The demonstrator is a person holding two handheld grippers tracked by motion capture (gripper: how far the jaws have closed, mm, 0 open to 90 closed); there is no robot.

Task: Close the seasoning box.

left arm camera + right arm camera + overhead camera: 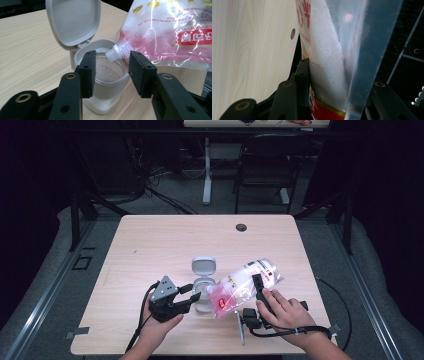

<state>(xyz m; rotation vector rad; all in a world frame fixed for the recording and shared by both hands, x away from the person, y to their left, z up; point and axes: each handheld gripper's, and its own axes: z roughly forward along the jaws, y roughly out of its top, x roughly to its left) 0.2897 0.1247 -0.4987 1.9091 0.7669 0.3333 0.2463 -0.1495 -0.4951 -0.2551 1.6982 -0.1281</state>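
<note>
Tilting down-left from the right hand-held gripper (258, 285), whose jaws clamp its body, the pouch (245, 285) rests its spout (115, 52) over the open container (106, 75), which sits between the left hand-held gripper's (112, 72) parted, non-touching jaws on the tabletop (150, 245).

Left gripper (189, 296) lies low beside the jar (202, 299), pointing at it, its jaws astride the jar's rim. Right gripper (259, 287), on the jar's other side, points away from the person, jaws clamped on the pouch (245, 286).
</note>
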